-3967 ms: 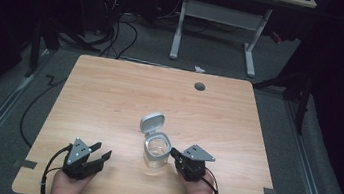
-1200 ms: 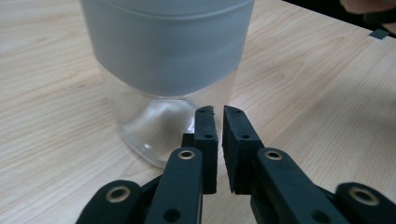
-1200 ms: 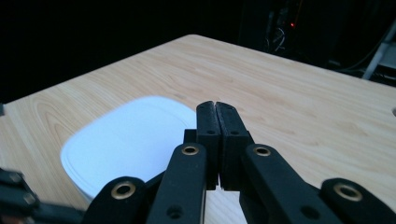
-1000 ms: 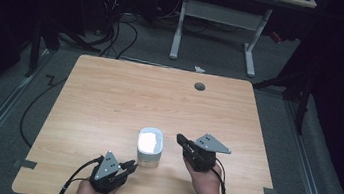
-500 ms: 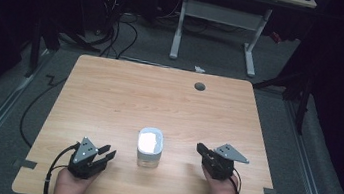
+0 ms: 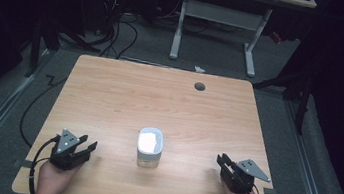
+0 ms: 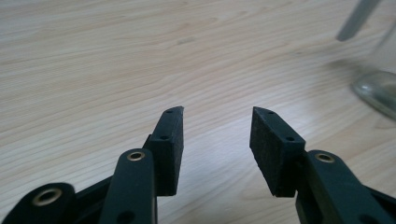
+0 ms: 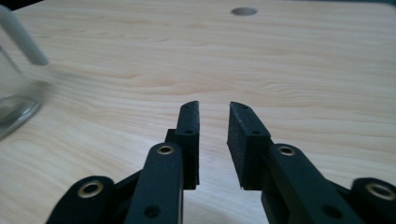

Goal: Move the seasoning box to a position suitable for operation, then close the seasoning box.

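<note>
A clear glass jar with its white hinged lid down stands upright near the front middle of the wooden table. My left gripper rests at the front left, well apart from the jar, open with nothing between its jaws. The left gripper view shows that gripper over bare wood, with the jar's glass base at the right edge. At the front right my right gripper is open by a narrower gap and also holds nothing. In its own view that gripper has the jar far to the left.
A round cable hole is set in the tabletop near the back edge, seen also as the hole ahead of the right gripper. A second desk's white legs and loose cables lie on the floor behind.
The jar's lid, open four seconds ago, is now shut. Both grippers have drawn away from the jar, outward toward the front corners. The jar has stayed put.
</note>
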`<state>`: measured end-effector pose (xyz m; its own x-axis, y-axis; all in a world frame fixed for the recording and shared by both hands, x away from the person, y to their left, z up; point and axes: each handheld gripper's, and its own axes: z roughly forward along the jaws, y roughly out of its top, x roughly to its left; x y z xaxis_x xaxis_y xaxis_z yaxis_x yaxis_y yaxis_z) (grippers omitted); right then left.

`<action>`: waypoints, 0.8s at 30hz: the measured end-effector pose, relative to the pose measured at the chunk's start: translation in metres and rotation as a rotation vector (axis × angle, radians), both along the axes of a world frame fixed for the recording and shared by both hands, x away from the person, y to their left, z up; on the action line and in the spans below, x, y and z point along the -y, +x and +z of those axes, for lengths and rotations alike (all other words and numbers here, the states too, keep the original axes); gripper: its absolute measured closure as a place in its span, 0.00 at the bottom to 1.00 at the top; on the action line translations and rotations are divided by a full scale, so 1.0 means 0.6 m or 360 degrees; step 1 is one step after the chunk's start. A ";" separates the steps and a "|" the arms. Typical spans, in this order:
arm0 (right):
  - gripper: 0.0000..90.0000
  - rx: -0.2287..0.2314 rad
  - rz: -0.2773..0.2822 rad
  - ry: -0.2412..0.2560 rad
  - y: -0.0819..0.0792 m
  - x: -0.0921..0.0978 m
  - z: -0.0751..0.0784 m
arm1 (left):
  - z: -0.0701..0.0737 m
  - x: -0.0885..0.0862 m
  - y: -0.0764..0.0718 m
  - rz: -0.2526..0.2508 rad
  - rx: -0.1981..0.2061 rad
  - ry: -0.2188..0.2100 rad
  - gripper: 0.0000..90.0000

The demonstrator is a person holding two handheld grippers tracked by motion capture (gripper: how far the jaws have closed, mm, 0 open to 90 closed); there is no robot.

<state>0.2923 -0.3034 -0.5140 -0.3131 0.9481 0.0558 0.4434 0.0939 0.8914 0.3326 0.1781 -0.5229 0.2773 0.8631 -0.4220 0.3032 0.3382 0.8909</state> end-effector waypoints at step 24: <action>0.58 -0.0002 -0.0125 -0.0067 0.009 0.042 0.003 | 0.000 -0.033 -0.006 0.0093 0.0004 -0.0001 0.57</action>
<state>0.2979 -0.3288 -0.5119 -0.2377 0.9712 0.0159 0.4521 0.0961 0.8868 0.3289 0.1978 -0.5231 0.2278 0.8776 -0.4219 0.2807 0.3557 0.8915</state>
